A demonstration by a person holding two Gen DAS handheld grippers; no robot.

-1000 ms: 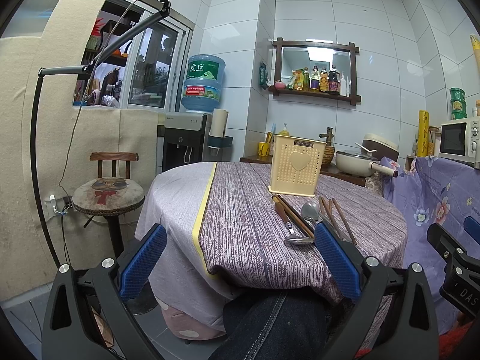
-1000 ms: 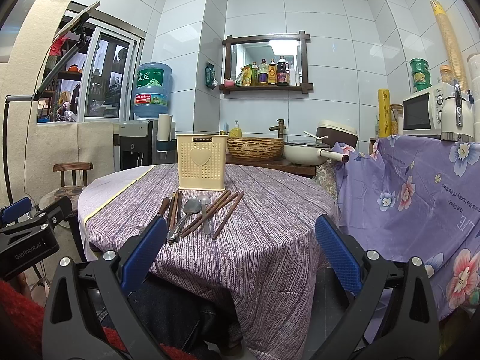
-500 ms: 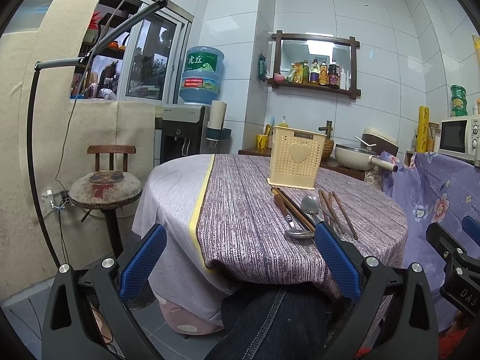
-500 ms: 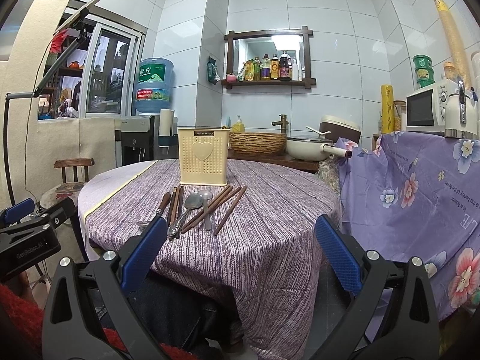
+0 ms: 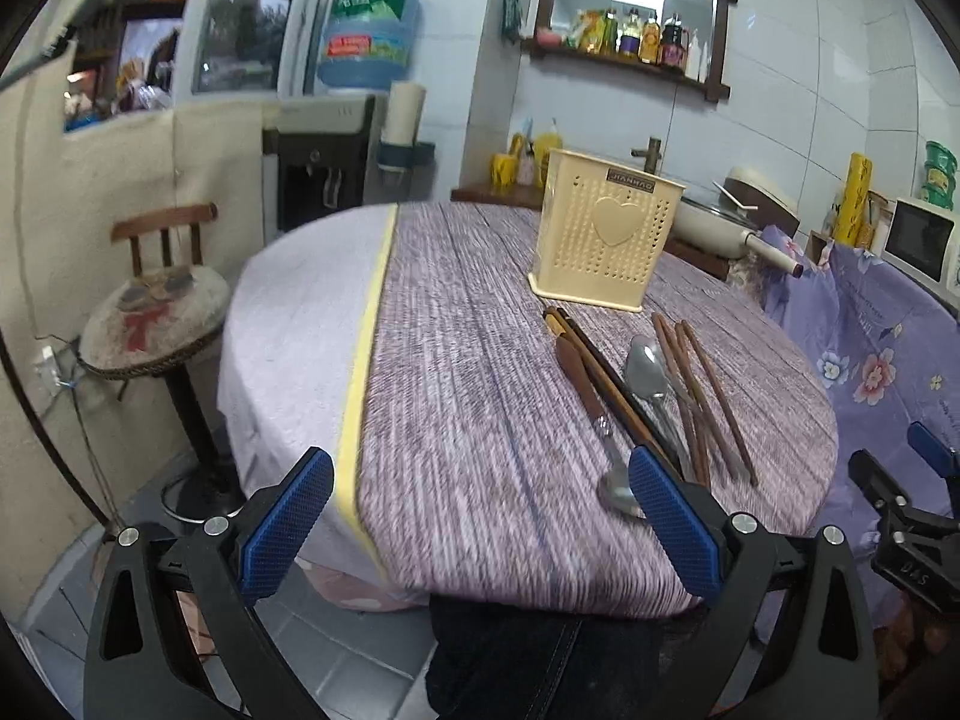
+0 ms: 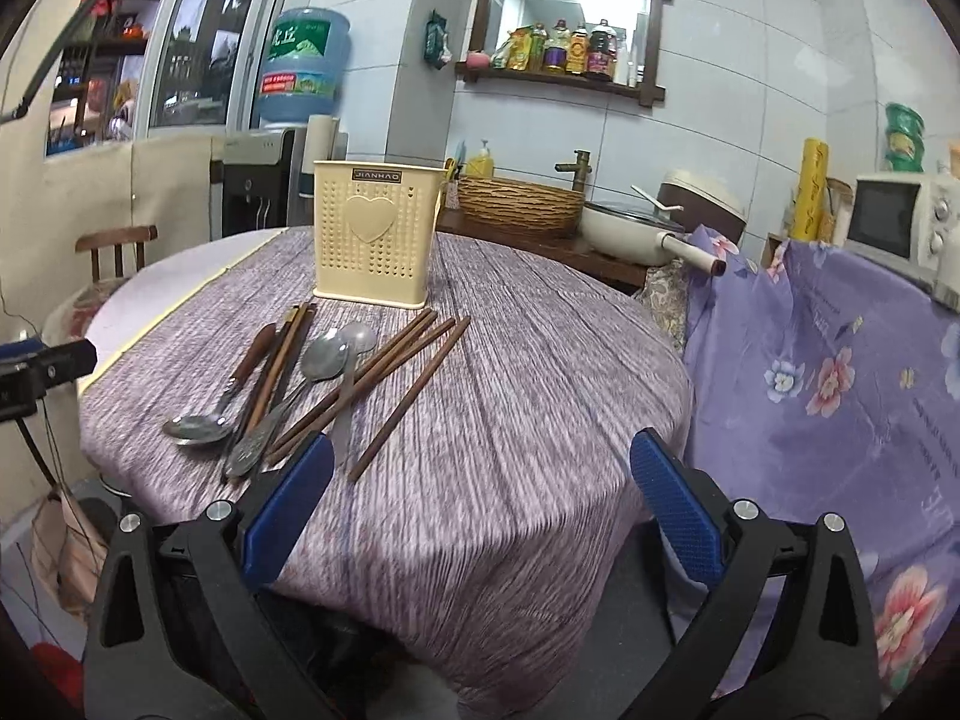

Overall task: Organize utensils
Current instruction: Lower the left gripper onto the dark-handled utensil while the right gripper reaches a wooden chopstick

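Table (image 6: 540, 420): round, under a purple striped cloth; both cameras now look down on it from higher and closer than half a second ago, so more of its top shows.
Holder (image 6: 377, 231): cream perforated box with a heart, upright toward the far side of the table, same spot as before.
Utensils: unmoved, loose on the cloth in front of the holder; chopsticks (image 6: 384, 372) fanned, two metal spoons (image 6: 327, 357) among them, a wooden-handled spoon (image 5: 585, 387) on the left of the pile.
Left gripper (image 5: 480, 531): jaws spread wide, grasping nothing, raised and nearer the table edge than before, its right pad (image 5: 672, 519) overlapping the near ends of the pile in view.
Right gripper (image 6: 480, 510): jaws likewise released and empty, advanced over the near edge, chopstick tips just beside its left pad (image 6: 288, 504).
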